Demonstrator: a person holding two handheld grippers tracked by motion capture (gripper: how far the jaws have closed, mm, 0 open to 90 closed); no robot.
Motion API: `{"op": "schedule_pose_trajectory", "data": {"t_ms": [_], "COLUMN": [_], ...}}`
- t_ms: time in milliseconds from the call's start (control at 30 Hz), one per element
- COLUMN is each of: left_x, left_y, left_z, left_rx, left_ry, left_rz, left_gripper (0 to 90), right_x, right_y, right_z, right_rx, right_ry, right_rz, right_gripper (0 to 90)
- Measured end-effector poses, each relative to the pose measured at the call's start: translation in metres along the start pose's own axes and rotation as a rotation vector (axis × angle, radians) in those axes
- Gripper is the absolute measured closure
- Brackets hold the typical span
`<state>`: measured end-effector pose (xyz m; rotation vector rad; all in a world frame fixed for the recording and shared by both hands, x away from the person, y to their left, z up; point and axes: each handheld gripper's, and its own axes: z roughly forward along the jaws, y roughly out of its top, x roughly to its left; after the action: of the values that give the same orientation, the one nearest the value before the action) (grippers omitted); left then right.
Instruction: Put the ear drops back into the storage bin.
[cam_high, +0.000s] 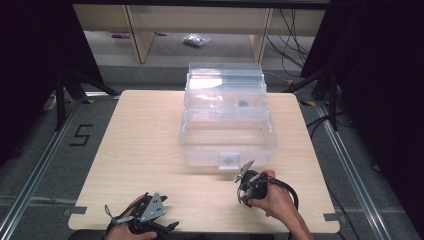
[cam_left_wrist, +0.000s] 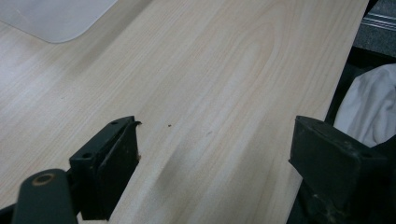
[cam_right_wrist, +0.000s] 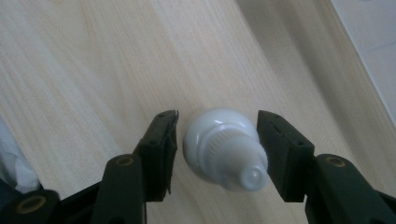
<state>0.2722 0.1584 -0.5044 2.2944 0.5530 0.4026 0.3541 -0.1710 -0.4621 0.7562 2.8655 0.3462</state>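
A small white bottle (cam_right_wrist: 219, 140) with a ribbed neck and a rounded cap lies on the pale wooden table (cam_high: 145, 150), between the jaws of my right gripper (cam_right_wrist: 217, 121). The right-hand pad (cam_right_wrist: 275, 144) sits against the bottle, while a thin gap separates it from the left-hand pad (cam_right_wrist: 163, 144). From above, my right gripper (cam_high: 245, 192) points down at the table just in front of the clear plastic box (cam_high: 230, 150); the hand hides the bottle there. My left gripper (cam_high: 167, 215) (cam_left_wrist: 215, 130) rests open near the table's front edge, holding nothing.
The clear box stands at the table's middle back with its lid up and tiered trays spread; a small dark item (cam_high: 243, 104) lies in an upper tray. A corner of the box (cam_left_wrist: 56, 18) appears in the left gripper view. White cloth (cam_left_wrist: 369, 107) hangs past the front edge.
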Motion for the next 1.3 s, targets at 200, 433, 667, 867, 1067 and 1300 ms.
{"op": "schedule_pose_trajectory", "data": {"t_ms": [200, 433, 667, 867, 1067, 1300], "left_x": [0.0, 0.0, 0.0, 0.0, 0.001, 0.001], "left_y": [0.0, 0.0, 0.0, 0.0, -0.001, -0.001], "left_z": [0.0, 0.0, 0.0, 0.0, 0.0, 0.0], "left_rx": [0.0, -0.001, 0.001, 0.004, 0.003, 0.003], "left_ry": [0.002, 0.001, 0.003, 0.005, 0.003, 0.004], "left_rz": [0.002, 0.002, 0.001, 0.002, -0.006, -0.007], "left_gripper": [15.0, 15.0, 15.0, 15.0, 15.0, 15.0], "right_x": [0.0, 0.003, 0.003, -0.001, -0.011, -0.021], "right_y": [0.001, 0.002, 0.003, 0.002, 0.0, 0.001], "right_z": [0.004, 0.002, -0.006, -0.017, -0.028, -0.036], "right_rx": [0.009, 0.015, -0.004, -0.033, -0.061, -0.06], "right_ry": [0.009, 0.007, 0.0, -0.007, -0.01, 0.0], "right_rz": [0.001, -0.023, -0.028, -0.021, -0.007, 0.018], "right_gripper": [53.4, 60.0, 60.0, 60.0, 60.0, 60.1]}}
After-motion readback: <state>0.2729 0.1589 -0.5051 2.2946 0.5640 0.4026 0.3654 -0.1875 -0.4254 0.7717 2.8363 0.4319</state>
